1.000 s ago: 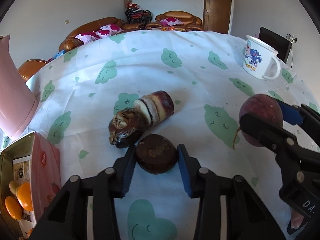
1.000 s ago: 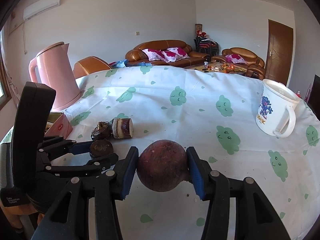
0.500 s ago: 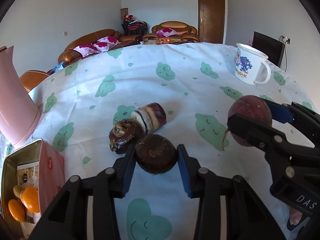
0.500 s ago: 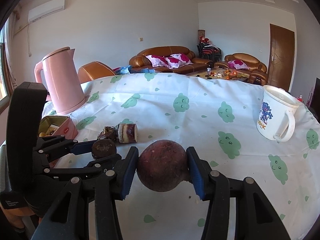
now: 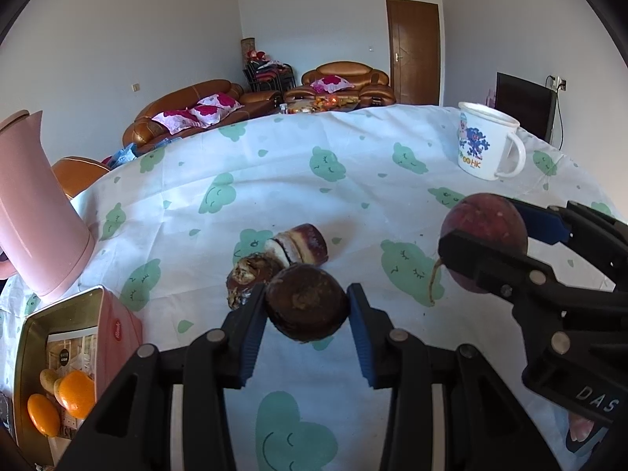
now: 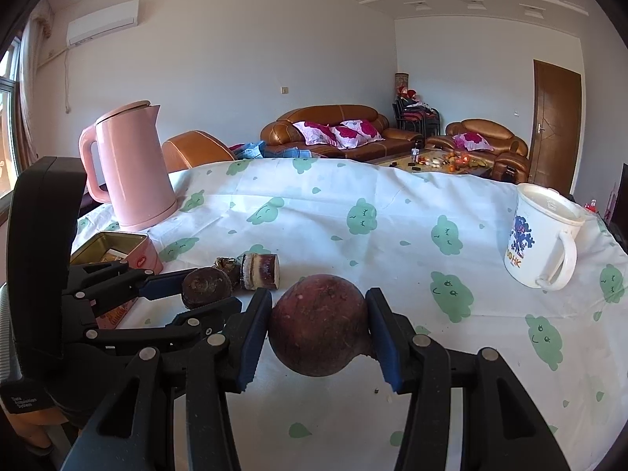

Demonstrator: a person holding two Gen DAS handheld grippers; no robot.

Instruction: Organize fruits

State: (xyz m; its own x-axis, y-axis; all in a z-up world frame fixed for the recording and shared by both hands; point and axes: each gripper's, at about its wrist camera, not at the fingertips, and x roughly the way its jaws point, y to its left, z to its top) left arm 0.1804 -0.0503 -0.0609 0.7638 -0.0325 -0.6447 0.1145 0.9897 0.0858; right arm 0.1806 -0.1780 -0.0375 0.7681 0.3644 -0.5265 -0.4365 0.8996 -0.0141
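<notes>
Midway: left gripper (image 5: 308, 308) grasps a dark fruit (image 5: 307, 303), right gripper (image 6: 318, 336) a red fruit (image 6: 318, 335); two pieces (image 5: 280, 259) remain on the surface (image 5: 353, 180), tin (image 5: 43, 337) holds oranges (image 5: 74, 394).

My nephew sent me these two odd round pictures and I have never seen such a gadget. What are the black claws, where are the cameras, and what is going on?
There is no machine here: a person holds a hand-held clamp in each hand, and a wide-angle camera on each clamp looks along its two fingers. That is why the pictures look round.

The left gripper is shut on a dark round fruit. The right gripper is shut on a bigger reddish fruit.

On the tablecloth lie two more dark pieces, touching each other. There is also a pink kettle, a white mug and an open tin with orange fruits inside.
</notes>
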